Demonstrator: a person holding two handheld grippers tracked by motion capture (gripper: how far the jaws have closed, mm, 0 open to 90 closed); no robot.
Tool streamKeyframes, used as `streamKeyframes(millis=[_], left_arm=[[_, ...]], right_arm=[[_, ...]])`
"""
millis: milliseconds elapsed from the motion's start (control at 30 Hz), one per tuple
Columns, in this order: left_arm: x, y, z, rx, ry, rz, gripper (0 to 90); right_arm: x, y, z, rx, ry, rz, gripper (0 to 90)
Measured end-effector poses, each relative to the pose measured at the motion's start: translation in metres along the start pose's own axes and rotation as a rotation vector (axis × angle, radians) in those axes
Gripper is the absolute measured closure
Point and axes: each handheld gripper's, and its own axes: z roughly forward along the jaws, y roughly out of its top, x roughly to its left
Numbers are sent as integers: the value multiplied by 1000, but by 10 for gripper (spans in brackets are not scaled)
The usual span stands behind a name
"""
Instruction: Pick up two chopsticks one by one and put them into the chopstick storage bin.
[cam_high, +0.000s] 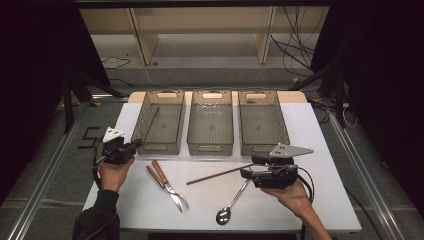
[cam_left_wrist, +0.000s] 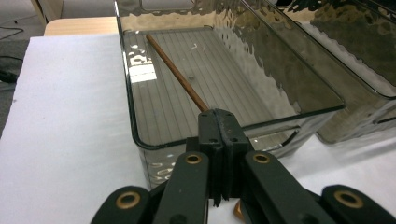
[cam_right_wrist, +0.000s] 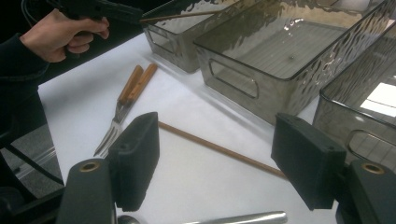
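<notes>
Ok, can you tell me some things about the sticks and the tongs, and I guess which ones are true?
1. The left tongs are shut. True, and one brown stick leans in the left bin with its near end at their tips; whether they pinch it cannot be told.
2. The right tongs are shut on a spoon. False: they are open, above the second stick lying on the table.
3. The middle bin holds a fork. False: the forks lie on the table.
4. A spoon lies on the table near the right tongs. True.
5. There are five bins. False: three stand in a row.
</notes>
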Motion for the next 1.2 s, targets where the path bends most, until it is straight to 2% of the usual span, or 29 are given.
streamKeyframes(millis=[167,300,433,667,867,967,1000,1100,1200], left_arm=[[-8,-3,-6,12,-16,16,892],[-9,-1,-3,21,-14,21,892],[-5,0,3,20,-8,9,893],[0,11,15,17,-28,2,893],[6,18,24,29,-20,-17,893],[11,23,28,43,5,-25,893],[13,24,27,42,1,-35,893],[10,29,19,13,-15,-24,892],[5,31,14,5,-33,-19,890]], right_arm=[[0,-1,-2,2,-4,1,330],[1,-1,-1,3,-2,1,333],[1,0,-1,3,1,-1,334],[2,0,-1,0,6,-1,336],[2,0,-4,-11,3,0,337],[1,0,-5,-12,0,4,336],[1,0,-5,-13,0,3,337],[2,0,-6,-15,0,1,337],[1,0,-6,-16,-3,5,336]])
